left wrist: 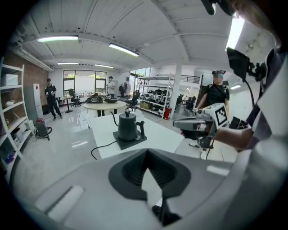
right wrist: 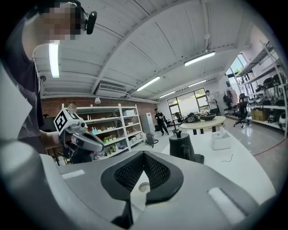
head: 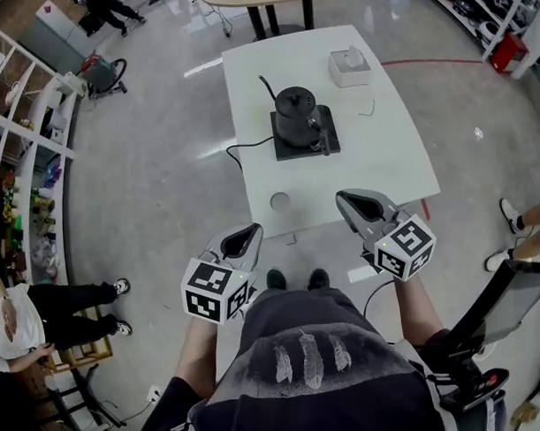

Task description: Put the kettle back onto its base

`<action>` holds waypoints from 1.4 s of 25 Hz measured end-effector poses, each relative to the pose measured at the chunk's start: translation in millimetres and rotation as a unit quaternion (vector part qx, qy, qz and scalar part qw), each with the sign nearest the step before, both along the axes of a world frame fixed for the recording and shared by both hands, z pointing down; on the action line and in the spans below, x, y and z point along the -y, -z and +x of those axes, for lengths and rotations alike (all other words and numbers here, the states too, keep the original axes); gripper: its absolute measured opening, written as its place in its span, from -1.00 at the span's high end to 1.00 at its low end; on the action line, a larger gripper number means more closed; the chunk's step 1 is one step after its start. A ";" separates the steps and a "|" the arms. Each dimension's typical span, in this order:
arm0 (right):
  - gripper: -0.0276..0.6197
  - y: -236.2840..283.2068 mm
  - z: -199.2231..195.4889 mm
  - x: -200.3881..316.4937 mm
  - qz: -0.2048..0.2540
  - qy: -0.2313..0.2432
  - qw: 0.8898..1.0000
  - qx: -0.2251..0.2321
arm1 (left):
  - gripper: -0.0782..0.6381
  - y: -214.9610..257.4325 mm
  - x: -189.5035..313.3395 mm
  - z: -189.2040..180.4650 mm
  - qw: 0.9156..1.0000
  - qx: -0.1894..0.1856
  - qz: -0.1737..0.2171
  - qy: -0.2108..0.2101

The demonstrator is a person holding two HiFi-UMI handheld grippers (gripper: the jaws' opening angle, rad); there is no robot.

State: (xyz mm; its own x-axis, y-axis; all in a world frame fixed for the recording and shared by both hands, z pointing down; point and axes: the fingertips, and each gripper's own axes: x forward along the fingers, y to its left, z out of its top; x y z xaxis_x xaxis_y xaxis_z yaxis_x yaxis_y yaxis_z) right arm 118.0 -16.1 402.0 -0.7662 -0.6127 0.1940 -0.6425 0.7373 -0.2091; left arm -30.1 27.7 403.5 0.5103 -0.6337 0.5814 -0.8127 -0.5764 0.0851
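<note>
A black gooseneck kettle (head: 295,110) stands upright on its dark square base (head: 306,143) in the middle of the white table (head: 383,153). It shows too in the left gripper view as the kettle (left wrist: 127,128) and in the right gripper view as the kettle (right wrist: 181,146). My left gripper (head: 250,230) hangs off the table's near edge, left of my body, jaws together and empty. My right gripper (head: 345,199) sits over the near right edge, shut on nothing. Both are well short of the kettle. Each own view shows closed pads: left gripper (left wrist: 147,155), right gripper (right wrist: 144,155).
A white box (head: 349,66) sits at the table's far right, and a small round disc (head: 279,201) near the front edge. The base's black cord (head: 241,149) runs off the left side. People stand at the left (head: 44,315) and right (head: 518,224). Shelves (head: 19,130) line the left.
</note>
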 end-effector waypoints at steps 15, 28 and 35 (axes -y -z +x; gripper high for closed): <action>0.91 7.9 -86.0 -15.5 0.021 0.036 0.997 -0.070 | 0.78 -2.4 -4.5 -67.4 0.997 -0.076 0.016 0.014; 0.91 -3.2 -128.6 -54.8 0.000 0.008 0.994 -0.112 | 0.78 -16.9 -14.7 -96.9 0.992 -0.120 0.005 -0.031; 0.91 1.9 -118.4 -68.4 0.002 0.007 0.994 -0.106 | 0.78 -6.3 -29.2 -83.1 0.993 -0.112 0.007 -0.042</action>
